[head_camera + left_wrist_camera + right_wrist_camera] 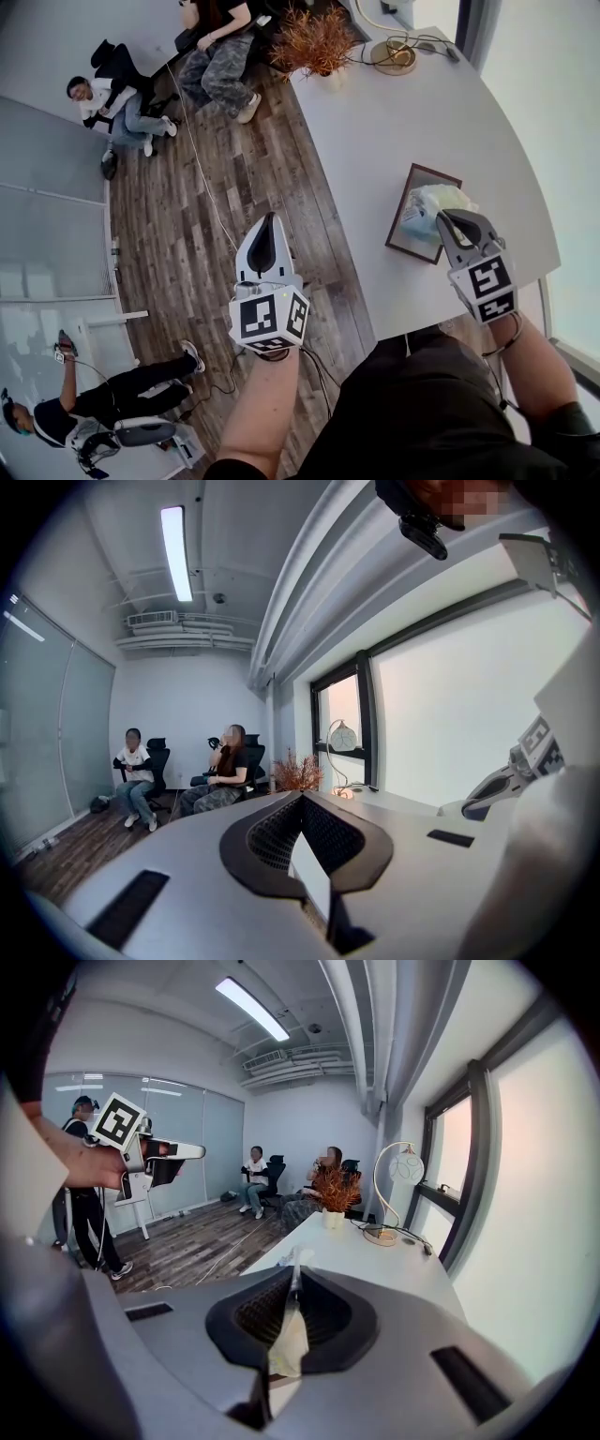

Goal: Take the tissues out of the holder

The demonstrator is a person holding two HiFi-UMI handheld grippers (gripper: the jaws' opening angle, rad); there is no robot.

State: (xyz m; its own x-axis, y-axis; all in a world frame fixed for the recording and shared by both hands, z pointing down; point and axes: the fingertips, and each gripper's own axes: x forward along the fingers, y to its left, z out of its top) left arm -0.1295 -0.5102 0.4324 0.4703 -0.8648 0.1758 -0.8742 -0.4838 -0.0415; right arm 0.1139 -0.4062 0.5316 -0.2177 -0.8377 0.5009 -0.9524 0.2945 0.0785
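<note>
A dark brown tissue holder lies on the white table, with a crumpled pale tissue rising out of it. My right gripper hangs just over the holder and is shut on that tissue. In the right gripper view the tissue is a thin strip pinched between the closed jaws of the right gripper. My left gripper is held over the wooden floor, left of the table, with its jaws shut and nothing in them. In the left gripper view the left gripper has its tips touching.
A dried orange plant in a pot and a lamp base with cables stand at the table's far end. Two people sit on chairs beyond the table. Another person stands on the floor at the lower left.
</note>
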